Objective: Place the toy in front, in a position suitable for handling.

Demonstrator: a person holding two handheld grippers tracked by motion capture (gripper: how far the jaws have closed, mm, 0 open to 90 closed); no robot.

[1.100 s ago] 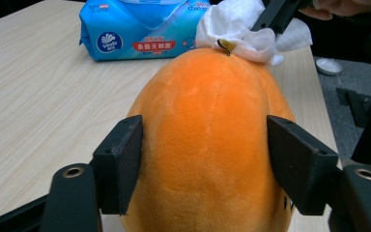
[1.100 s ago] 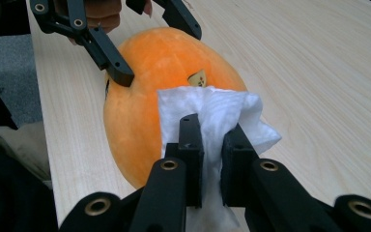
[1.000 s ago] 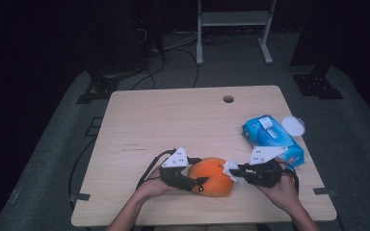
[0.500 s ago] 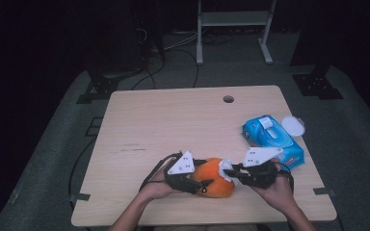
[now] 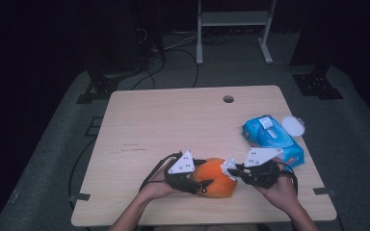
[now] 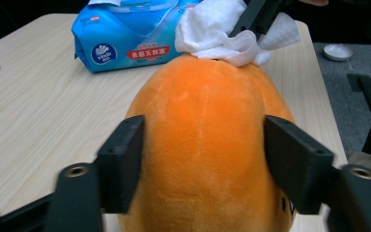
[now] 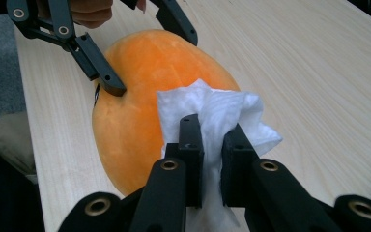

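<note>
An orange plush toy (image 5: 215, 177) lies near the table's front edge. My left gripper (image 5: 200, 181) is shut on it, one jaw pressed against each side of the orange plush toy (image 6: 207, 140). My right gripper (image 5: 235, 172) is shut on a crumpled white wipe (image 5: 229, 167) and holds it against the toy's right end. In the right gripper view the white wipe (image 7: 217, 113) is pinched between the jaws and rests on the orange toy (image 7: 145, 87). The left gripper view shows the wipe (image 6: 222, 34) on the far end of the toy.
A blue pack of wet wipes (image 5: 270, 139) lies on the table to the right, with a white round lid (image 5: 293, 126) beside it off the edge. A cable hole (image 5: 228, 99) is at the back. The wooden table (image 5: 164, 125) has free room left and behind.
Both grippers and the toy have stayed in nearly the same place. The right gripper has shifted the wipe a little over the toy's right end.
</note>
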